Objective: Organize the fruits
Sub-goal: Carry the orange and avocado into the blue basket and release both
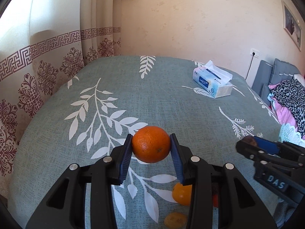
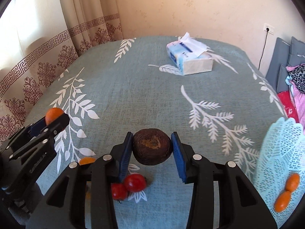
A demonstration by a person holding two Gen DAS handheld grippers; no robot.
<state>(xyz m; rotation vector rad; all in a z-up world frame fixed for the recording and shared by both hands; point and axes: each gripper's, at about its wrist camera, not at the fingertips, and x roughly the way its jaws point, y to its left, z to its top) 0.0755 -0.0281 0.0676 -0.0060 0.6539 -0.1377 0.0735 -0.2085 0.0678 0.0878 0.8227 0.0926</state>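
- Fruits sit on my green leaf-print tablecloth (image 2: 152, 87), with the pale blue lace basket (image 2: 282, 152) at my right edge, nearest my right gripper (image 2: 152, 148).
- Left gripper (image 1: 151, 145) clamps the orange (image 1: 151, 144), held clear of the cloth.
- My right gripper pinches a dark brown fruit (image 2: 152, 148); the basket lies to its right.
- Two red fruits (image 2: 133, 183) lie just below.

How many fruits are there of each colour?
Orange fruits: 5
Red fruits: 2
Brown fruit: 1
Total: 8
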